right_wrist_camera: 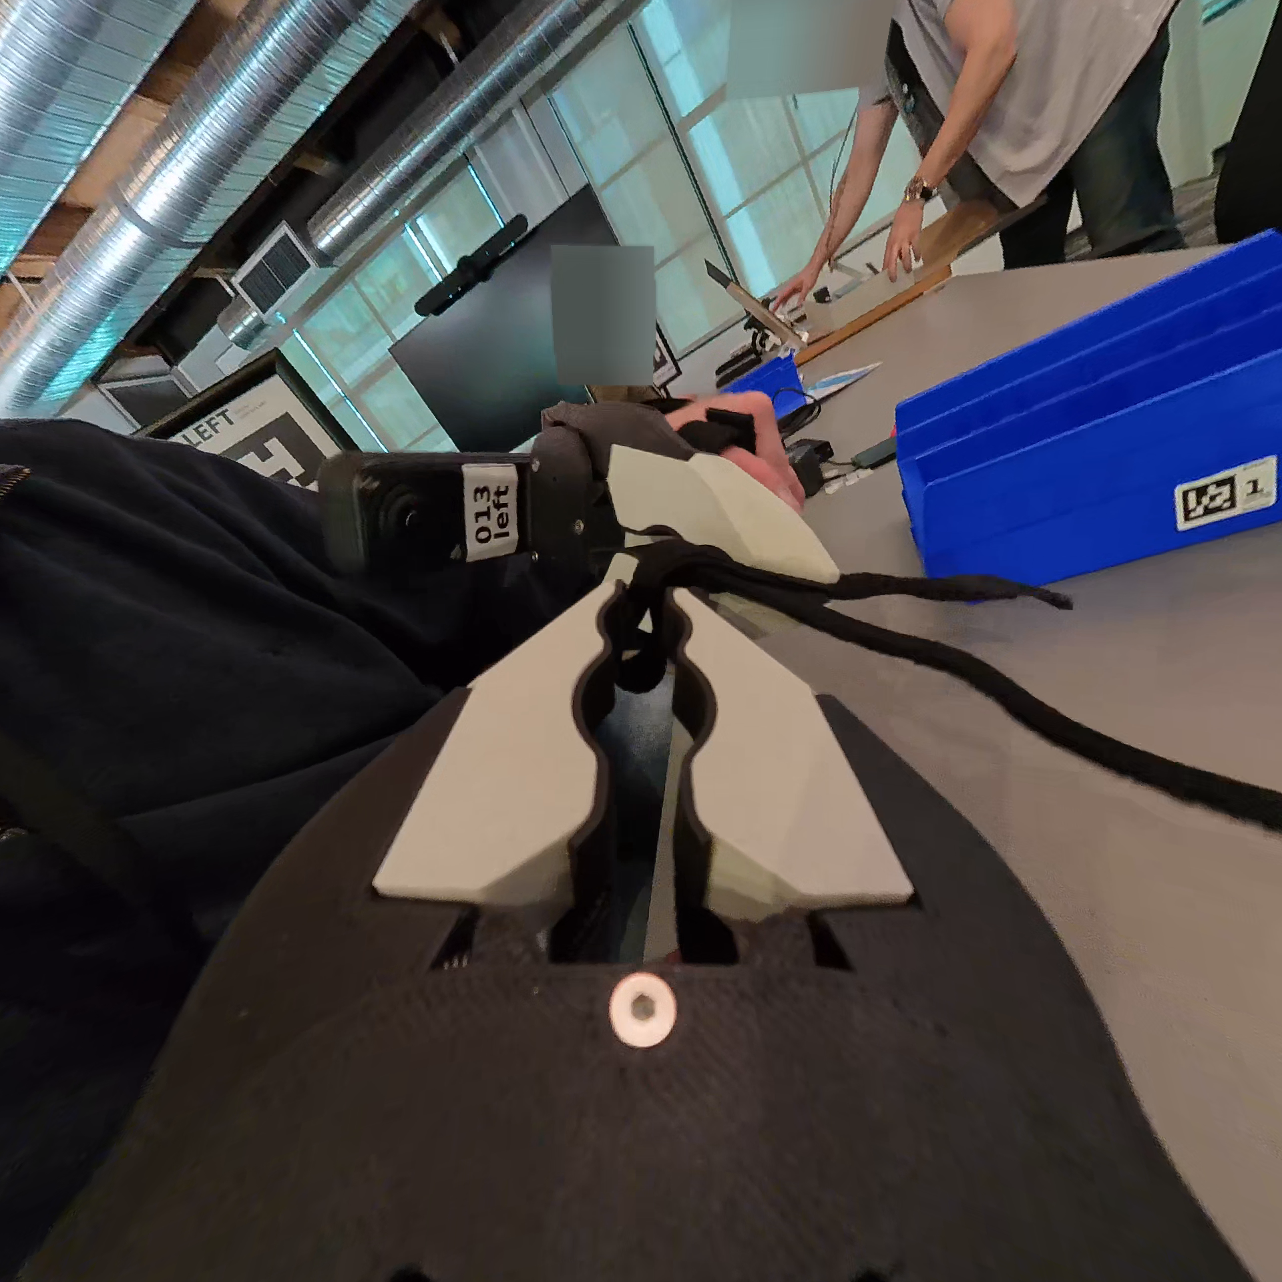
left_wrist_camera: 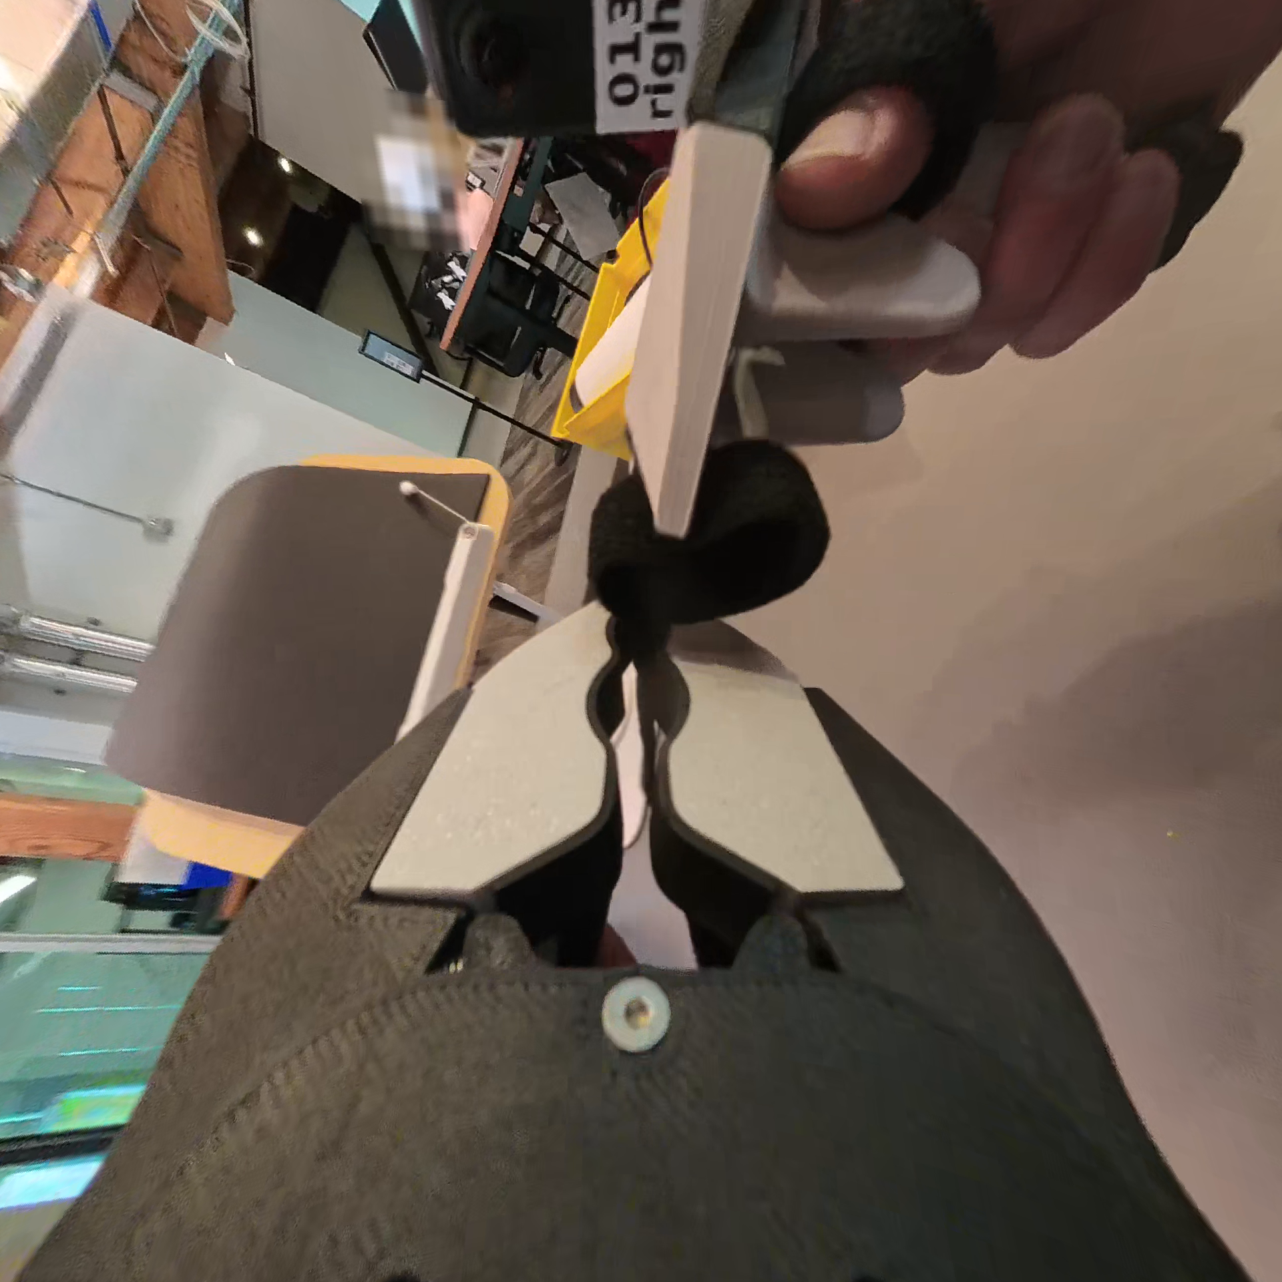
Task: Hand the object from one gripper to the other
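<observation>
2 grippers pinch the black strap (left_wrist_camera: 701,548) at once, above the counter (right_wrist_camera: 1040,694). Left gripper (left_wrist_camera: 637,642) and right gripper (right_wrist_camera: 642,610) fingers both narrow on it. Mid-handover; next, 1 releases.

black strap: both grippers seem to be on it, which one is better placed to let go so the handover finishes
I can't tell who started with it. Both the left gripper and right gripper pinch the black strap at their tips. The loose tails trail from the right gripper's side, so left releasing looks tidier.
</observation>
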Demonstrator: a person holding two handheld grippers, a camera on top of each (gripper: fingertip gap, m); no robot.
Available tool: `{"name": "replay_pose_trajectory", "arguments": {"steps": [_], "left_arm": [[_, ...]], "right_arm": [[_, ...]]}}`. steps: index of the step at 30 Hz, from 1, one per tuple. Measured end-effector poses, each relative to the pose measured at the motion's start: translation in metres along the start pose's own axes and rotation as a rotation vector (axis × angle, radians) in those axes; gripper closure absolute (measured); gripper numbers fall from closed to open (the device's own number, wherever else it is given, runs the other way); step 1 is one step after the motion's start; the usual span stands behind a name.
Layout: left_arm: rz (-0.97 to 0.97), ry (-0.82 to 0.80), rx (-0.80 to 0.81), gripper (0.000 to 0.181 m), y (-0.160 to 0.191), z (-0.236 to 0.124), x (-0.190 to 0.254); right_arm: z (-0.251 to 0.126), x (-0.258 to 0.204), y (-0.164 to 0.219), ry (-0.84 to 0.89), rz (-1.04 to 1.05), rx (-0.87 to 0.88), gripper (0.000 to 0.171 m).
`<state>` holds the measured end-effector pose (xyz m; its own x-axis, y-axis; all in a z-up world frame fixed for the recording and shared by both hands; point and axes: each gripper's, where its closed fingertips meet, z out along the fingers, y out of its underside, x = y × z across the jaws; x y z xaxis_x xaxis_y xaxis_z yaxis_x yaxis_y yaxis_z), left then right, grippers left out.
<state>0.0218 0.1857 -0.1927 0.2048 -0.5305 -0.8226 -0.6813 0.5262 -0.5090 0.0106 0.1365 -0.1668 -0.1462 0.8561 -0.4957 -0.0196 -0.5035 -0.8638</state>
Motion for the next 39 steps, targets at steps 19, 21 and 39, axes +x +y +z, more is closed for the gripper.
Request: {"name": "replay_pose_trajectory", "arguments": {"steps": [19, 21, 39], "left_arm": [[-0.976, 0.574, 0.512, 0.180, -0.057, -0.015, -0.009], [-0.995, 0.587, 0.517, 0.180, -0.057, -0.014, -0.010], [-0.946, 0.303, 0.281, 0.138, 0.034, -0.026, -0.044]], "right_arm": [[-0.011, 0.024, 0.023, 0.097, -0.293, -0.203, 0.171], [-0.011, 0.024, 0.023, 0.102, -0.297, -0.197, 0.171], [-0.285, 0.136, -0.125, 0.943, -0.129, 0.013, 0.171]]}}
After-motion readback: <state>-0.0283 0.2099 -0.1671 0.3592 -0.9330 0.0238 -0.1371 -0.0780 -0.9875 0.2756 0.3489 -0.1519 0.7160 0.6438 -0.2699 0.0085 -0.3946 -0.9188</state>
